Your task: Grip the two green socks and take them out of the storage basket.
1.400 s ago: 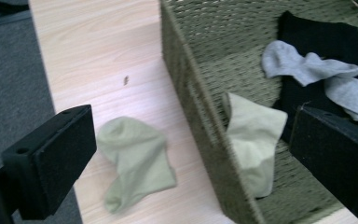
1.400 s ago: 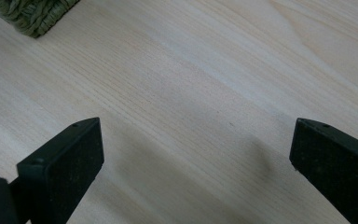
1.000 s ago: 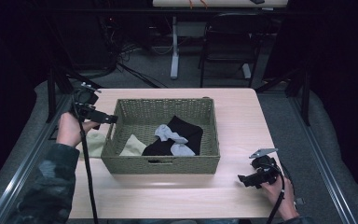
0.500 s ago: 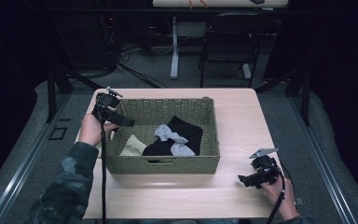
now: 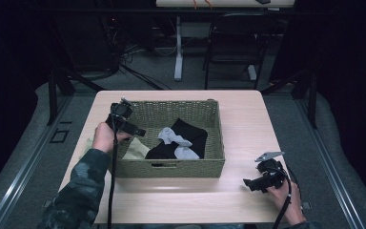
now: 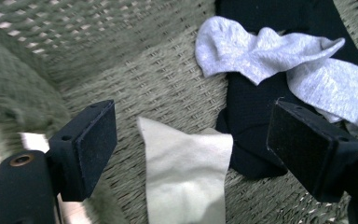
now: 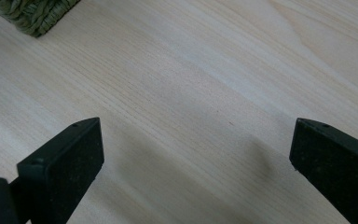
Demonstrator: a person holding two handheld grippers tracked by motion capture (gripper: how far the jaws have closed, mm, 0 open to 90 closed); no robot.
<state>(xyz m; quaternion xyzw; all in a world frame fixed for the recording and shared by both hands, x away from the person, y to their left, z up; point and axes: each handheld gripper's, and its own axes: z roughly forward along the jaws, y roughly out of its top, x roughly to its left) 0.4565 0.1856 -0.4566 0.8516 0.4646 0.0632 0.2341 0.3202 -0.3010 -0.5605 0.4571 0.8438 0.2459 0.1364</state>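
Between the wide-set jaws of the left hand-held gripper [image 6: 191, 154], the cream cloth [image 6: 186, 177] lies.

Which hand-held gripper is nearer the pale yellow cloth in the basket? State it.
Left. The left hand-held gripper hangs open just above the pale yellow cloth inside the basket. The right hand-held gripper is open over the table, outside the basket.

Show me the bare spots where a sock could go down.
Free: the table right of the basket, and its front strip up to the right gripper. Inside, bare weave by the left gripper; crowded around the socks.
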